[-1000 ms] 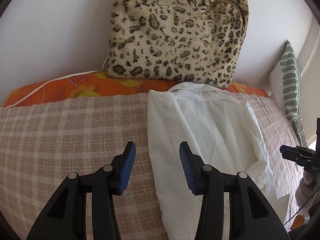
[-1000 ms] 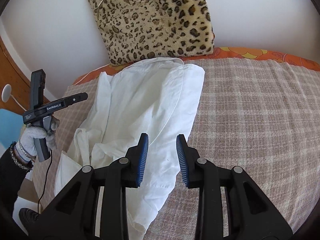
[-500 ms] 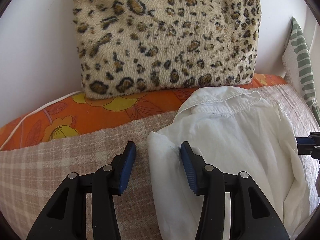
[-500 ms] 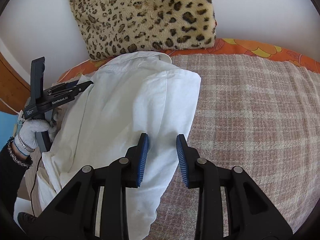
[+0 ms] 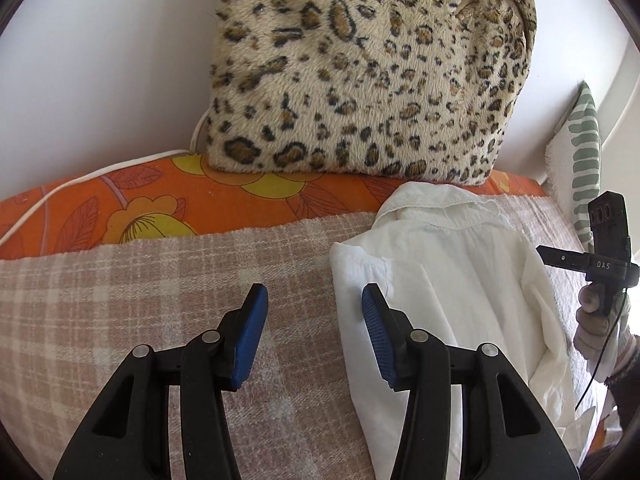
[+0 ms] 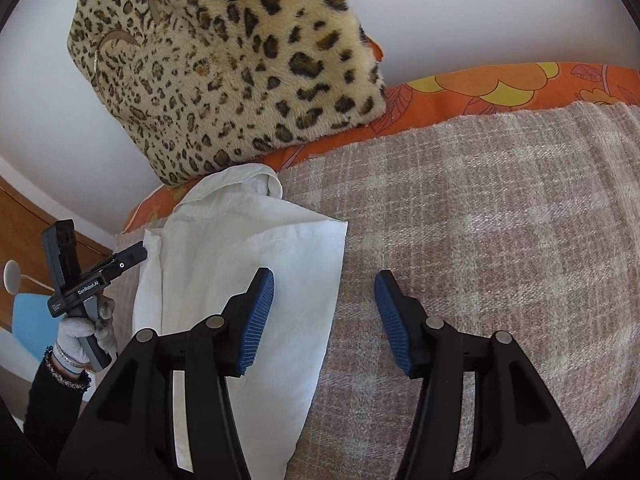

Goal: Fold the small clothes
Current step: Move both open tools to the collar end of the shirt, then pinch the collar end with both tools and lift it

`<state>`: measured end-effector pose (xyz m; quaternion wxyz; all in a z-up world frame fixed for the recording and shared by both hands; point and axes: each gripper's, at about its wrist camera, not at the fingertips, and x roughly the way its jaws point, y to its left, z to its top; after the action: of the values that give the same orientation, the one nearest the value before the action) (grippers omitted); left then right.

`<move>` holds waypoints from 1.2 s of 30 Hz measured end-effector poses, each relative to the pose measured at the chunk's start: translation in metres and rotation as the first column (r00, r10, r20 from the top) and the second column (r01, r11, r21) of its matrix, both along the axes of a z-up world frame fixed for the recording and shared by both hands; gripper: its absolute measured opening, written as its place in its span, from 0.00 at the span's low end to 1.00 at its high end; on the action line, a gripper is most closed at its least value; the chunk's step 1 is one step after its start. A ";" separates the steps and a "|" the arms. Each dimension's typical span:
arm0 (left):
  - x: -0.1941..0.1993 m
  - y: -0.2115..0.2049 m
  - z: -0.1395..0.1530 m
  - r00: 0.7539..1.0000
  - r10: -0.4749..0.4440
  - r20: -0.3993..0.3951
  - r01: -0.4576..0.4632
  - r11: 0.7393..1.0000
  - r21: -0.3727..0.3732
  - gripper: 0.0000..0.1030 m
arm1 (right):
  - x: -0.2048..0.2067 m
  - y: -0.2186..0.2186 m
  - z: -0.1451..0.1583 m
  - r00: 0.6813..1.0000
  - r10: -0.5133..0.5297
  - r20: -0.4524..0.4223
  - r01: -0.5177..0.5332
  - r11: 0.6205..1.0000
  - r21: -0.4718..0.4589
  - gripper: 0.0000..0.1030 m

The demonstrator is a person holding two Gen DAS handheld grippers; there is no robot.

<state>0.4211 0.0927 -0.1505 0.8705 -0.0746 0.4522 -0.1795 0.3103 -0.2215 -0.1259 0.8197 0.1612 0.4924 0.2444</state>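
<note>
A white collared shirt [image 5: 448,280] lies partly folded lengthwise on a beige plaid blanket [image 5: 160,292], collar toward the wall. My left gripper [image 5: 312,328] is open and empty, straddling the shirt's left folded edge near the shoulder. In the right wrist view the shirt [image 6: 248,264] lies at the left. My right gripper [image 6: 324,316] is open wide and empty, straddling the shirt's right edge. Each gripper shows in the other's view: the right one [image 5: 560,258] and the left one [image 6: 124,260].
A leopard-print cushion [image 5: 372,72] leans on the white wall behind the shirt. An orange floral sheet [image 5: 160,204] runs along the wall, with a white cable [image 5: 60,192] on it. A green-striped pillow [image 5: 584,160] stands at the right.
Both grippers have moved forward toward the collar end of the shirt. My right gripper has opened wider. The left one has stayed open.
</note>
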 end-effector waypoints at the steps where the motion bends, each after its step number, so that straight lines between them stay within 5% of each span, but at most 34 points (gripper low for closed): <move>1: 0.003 -0.005 -0.003 1.000 -0.009 -0.008 0.009 1.000 -0.008 0.44 | 0.003 0.000 -0.001 1.000 -0.001 -0.004 0.001 1.000 0.024 0.54; 8: 0.014 -0.037 -0.004 0.996 -0.081 0.036 0.081 0.997 0.015 0.40 | 0.009 0.019 0.000 0.999 0.041 0.009 -0.041 0.999 0.029 0.52; 12: 0.017 -0.044 -0.005 0.996 -0.079 0.042 0.078 0.997 0.023 0.12 | 0.011 0.033 0.000 0.998 0.061 0.002 -0.060 0.998 -0.031 0.23; 14: 0.018 -0.044 -0.005 0.997 -0.075 0.034 0.075 0.997 0.009 0.08 | 0.011 0.037 0.002 0.998 0.064 0.008 -0.064 0.997 -0.054 0.11; 36: -0.033 -0.034 0.072 0.979 -0.070 0.194 0.090 0.991 -0.097 0.03 | -0.036 0.022 0.112 0.977 0.074 0.201 -0.064 0.996 -0.055 0.04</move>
<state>0.3882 0.0583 -0.0790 0.8967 -0.0846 0.3596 -0.2441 0.2739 -0.1997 -0.0141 0.8603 0.0984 0.4172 0.2759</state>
